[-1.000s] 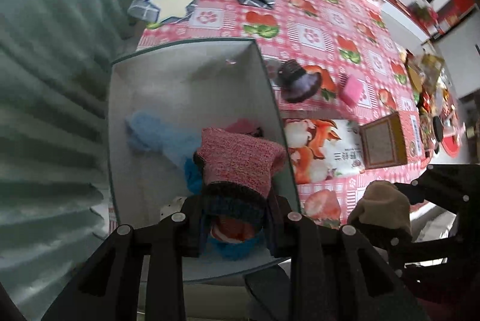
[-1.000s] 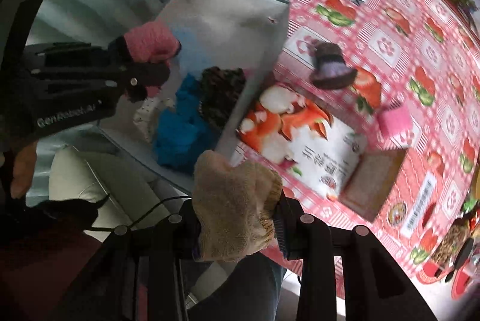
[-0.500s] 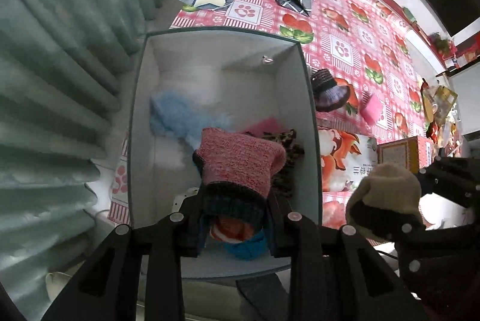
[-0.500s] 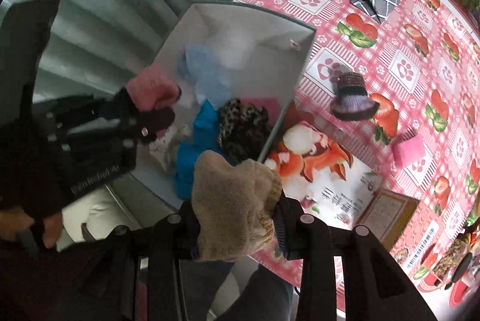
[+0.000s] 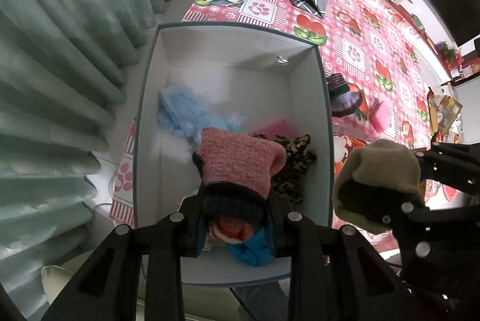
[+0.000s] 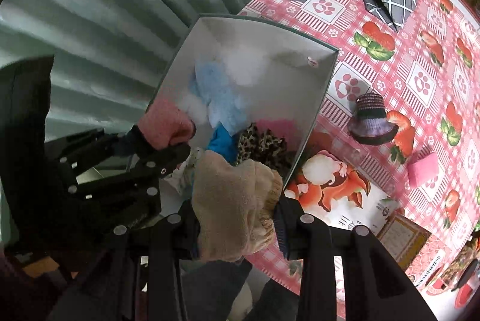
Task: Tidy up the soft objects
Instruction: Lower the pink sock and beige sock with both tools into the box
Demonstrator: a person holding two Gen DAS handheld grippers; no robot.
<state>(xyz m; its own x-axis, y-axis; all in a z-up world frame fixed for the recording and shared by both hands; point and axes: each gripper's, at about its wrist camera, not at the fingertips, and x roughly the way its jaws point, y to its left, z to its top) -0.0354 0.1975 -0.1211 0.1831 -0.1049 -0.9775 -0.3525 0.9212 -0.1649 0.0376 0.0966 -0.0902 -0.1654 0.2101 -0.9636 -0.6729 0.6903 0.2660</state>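
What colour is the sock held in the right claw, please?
Tan sock, clearest in the right wrist view.

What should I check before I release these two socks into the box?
1. Left gripper grip on the pink knit sock: ok, clamped between the fingers.
2. Right gripper grip on the beige sock: ok, held firmly.
3. Pink knit sock over the white box: ok, it hangs above the box interior.
4. Beige sock over the box: not ok, in the left wrist view it sits outside the right wall, over the tablecloth.
5. Room inside the box: ok, the far half shows bare floor beyond the light blue fluffy item and the leopard-print item.
6. Clearance between the two grippers: cannot tell; they look close.
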